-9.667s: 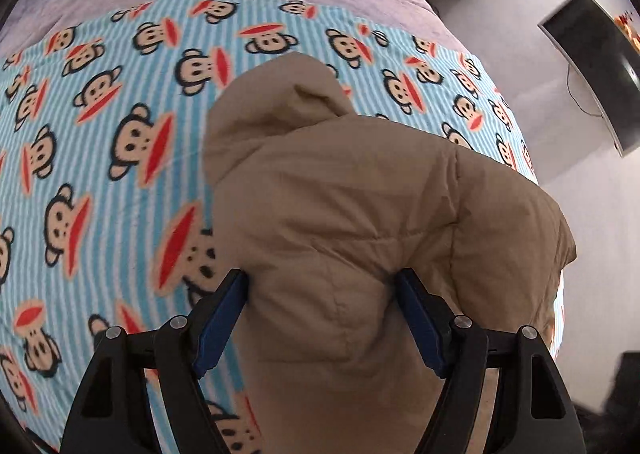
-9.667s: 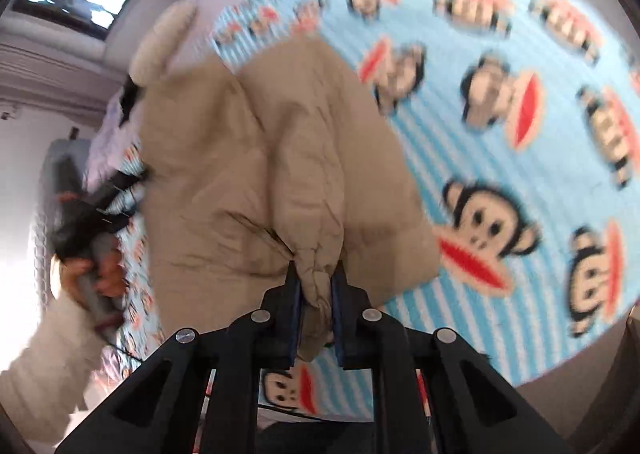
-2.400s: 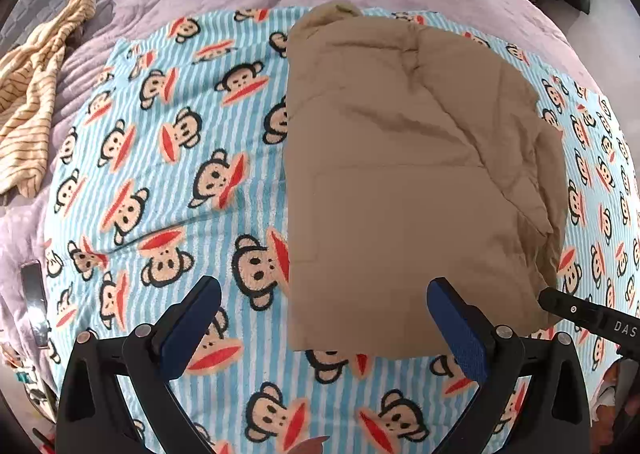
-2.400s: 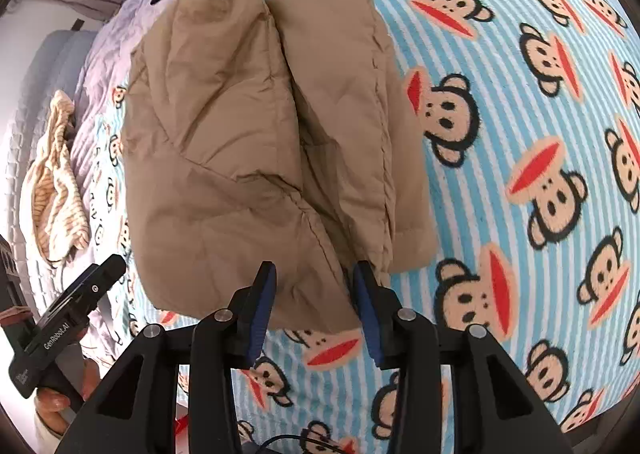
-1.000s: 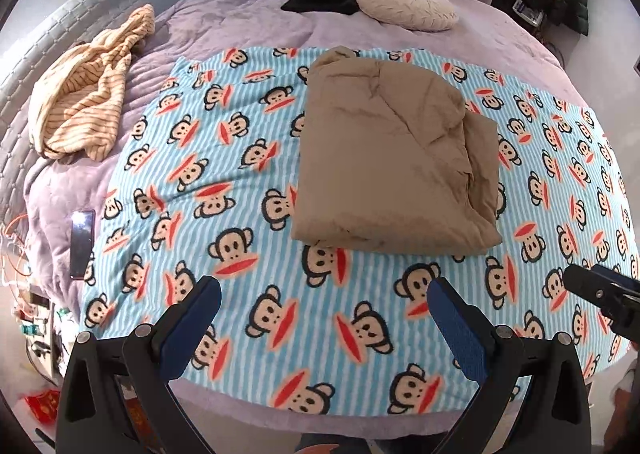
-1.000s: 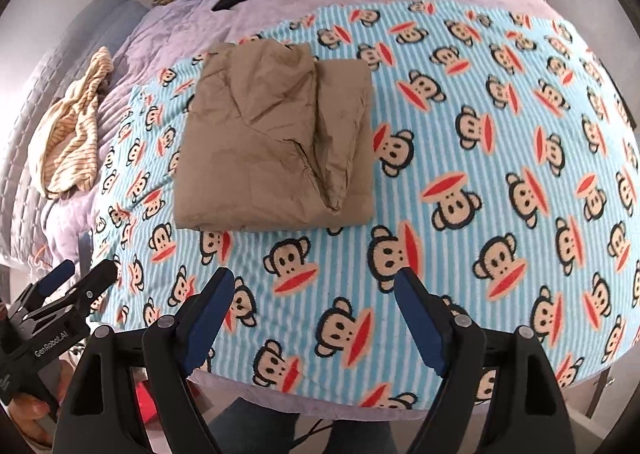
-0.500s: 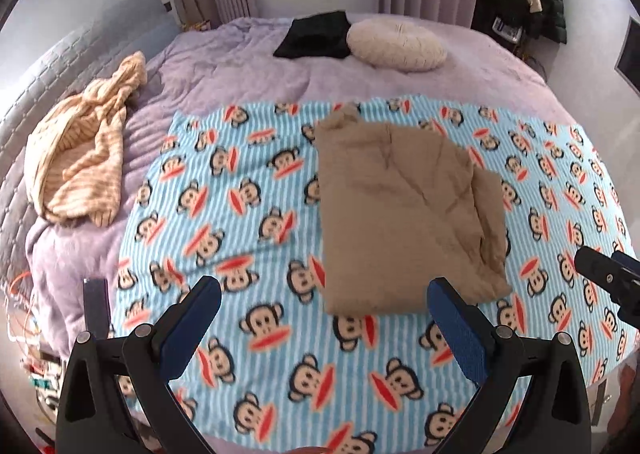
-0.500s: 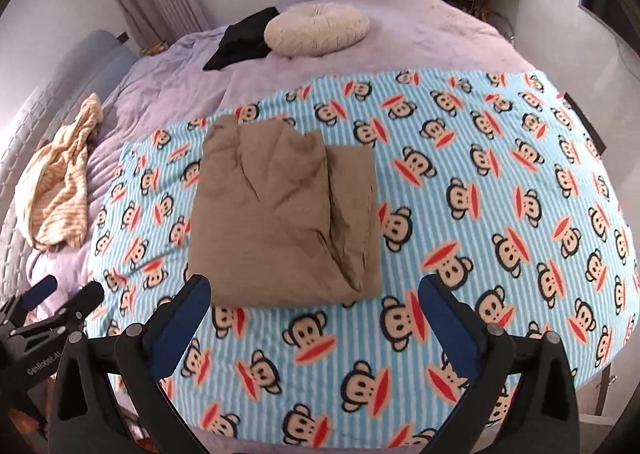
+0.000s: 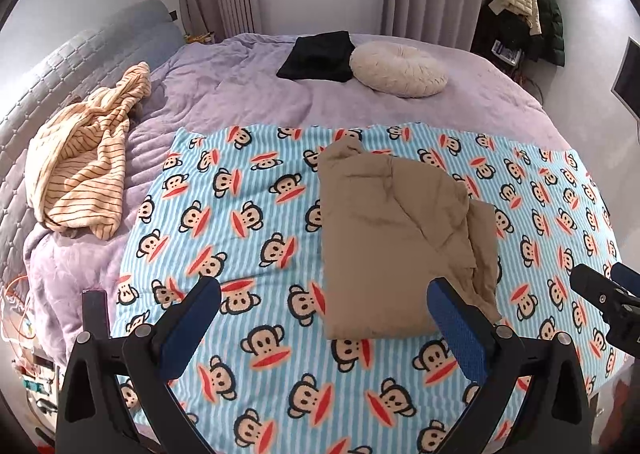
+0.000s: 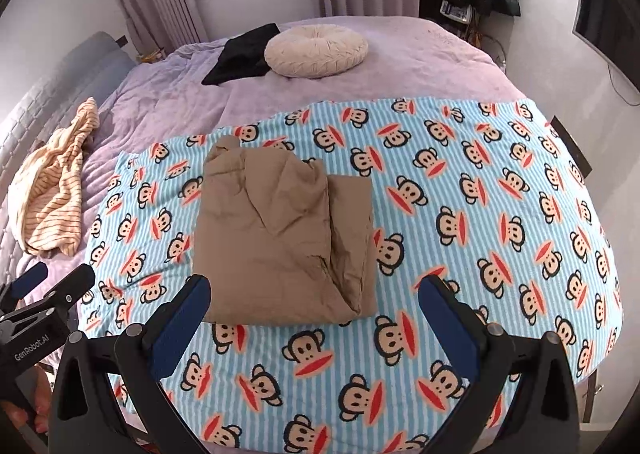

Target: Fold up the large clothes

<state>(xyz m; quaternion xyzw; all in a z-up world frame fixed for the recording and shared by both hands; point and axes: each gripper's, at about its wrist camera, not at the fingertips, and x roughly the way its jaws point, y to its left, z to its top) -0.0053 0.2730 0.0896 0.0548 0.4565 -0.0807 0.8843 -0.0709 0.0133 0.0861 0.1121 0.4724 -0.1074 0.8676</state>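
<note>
The tan jacket (image 9: 396, 238) is seen folded into a compact block at the centre of both frames, laid on the monkey blanket (image 9: 248, 238) over the bed (image 9: 240, 93). The left gripper (image 9: 324, 318) and right gripper (image 10: 316, 310) are held above it, jaws spread wide, nothing gripped.

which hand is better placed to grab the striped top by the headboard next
Left. The striped top lies bunched on the left side of the bed, nearer the left gripper. Both grippers are open and empty; the right gripper sits further across, beyond the folded tan coat.
</note>
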